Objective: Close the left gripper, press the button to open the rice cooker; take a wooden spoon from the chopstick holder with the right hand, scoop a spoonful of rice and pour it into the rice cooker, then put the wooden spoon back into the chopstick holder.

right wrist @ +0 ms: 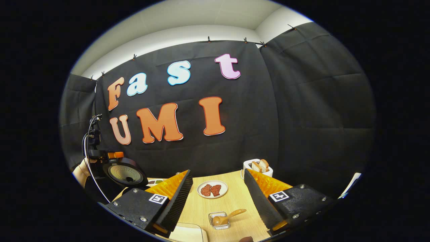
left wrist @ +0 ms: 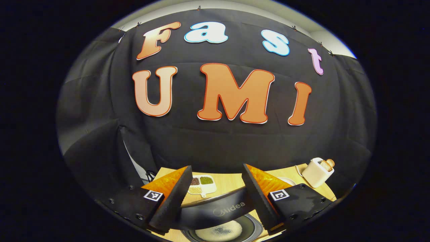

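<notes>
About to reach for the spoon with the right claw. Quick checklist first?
1. Rice cooker lid up: ok.
2. Wooden spoon in its holder, handle sticking out: ok.
3. Right claw open and empty: ok.
4. Spoon lies ahead between the right claw's fingers, nothing in front of it: ok.
5. Left claw clear of the lid: cannot tell; the lid sits between its fingers.
</notes>
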Tool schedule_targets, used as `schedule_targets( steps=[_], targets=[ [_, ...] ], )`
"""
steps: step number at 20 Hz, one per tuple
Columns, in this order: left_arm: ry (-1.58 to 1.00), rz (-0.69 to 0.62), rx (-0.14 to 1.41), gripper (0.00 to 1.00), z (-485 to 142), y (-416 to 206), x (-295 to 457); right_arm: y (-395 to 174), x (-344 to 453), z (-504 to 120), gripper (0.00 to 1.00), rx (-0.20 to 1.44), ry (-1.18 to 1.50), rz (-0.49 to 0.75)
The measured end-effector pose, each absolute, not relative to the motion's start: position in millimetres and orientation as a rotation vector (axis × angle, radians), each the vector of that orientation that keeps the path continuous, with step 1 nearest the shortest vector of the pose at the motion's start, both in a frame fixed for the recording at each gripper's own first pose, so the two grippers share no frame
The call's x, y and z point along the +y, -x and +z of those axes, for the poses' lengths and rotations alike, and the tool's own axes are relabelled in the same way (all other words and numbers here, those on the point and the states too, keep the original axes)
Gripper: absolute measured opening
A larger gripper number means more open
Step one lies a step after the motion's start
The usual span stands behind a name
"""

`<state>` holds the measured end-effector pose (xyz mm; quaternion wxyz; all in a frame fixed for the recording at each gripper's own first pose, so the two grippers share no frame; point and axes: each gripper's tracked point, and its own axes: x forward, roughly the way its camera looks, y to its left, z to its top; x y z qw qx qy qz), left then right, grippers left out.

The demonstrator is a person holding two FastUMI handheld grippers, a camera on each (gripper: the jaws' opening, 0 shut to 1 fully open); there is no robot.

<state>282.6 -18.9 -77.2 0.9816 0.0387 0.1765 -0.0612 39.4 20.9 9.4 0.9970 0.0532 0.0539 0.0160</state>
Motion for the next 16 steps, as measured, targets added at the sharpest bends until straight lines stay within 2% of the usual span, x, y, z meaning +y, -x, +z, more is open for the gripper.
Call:
schedule_targets(
  steps=[1,8,16],
  targets=[
    [-0.088,-0.133,0.36,0.97,-81.1,-276.7,-21.8,-38.5,23.1,12.0,0.95,0.104,-0.108,0.036],
    [-0.065,-0.223,0.434,0.99,-122.0,-214.3,-42.9,-31.0,41.0,12.0,0.94,0.102,-0.074,0.07],
    [-0.058,-0.246,0.474,0.97,-194.7,-150.3,-53.9,-25.7,49.2,-3.6,0.94,0.148,-0.065,0.089]
  ],
)
